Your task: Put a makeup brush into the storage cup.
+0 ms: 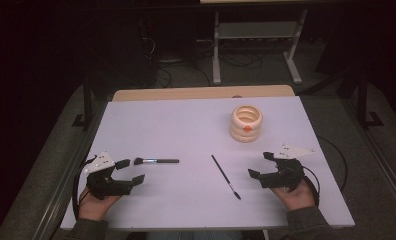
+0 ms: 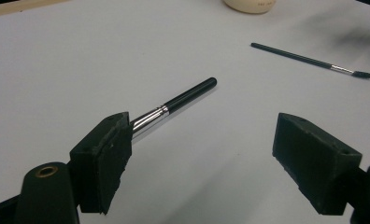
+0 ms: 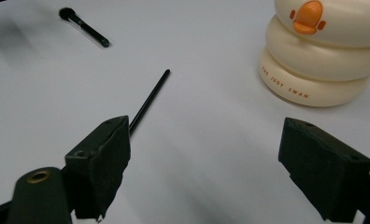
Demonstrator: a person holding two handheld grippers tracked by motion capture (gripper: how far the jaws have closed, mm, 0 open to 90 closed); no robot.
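A short thick makeup brush (image 1: 156, 161) with a black handle and silver ferrule lies on the white table, just right of my left gripper (image 1: 131, 170). In the left gripper view this thick brush (image 2: 183, 100) runs out from behind the left jaw. A thin long brush (image 1: 225, 176) lies diagonally in the middle, left of my right gripper (image 1: 260, 165); the right gripper view has the thin brush (image 3: 149, 100) passing behind its left jaw. A cream ringed holder (image 1: 246, 122) with an orange mark stands at the back right, and the holder (image 3: 321, 51) is close by. Both grippers are open and empty.
The white table top (image 1: 186, 130) has a wooden strip along its far edge. Beyond it stand a metal frame and cables on a dark floor. A cable loops off the table's right side near my right hand.
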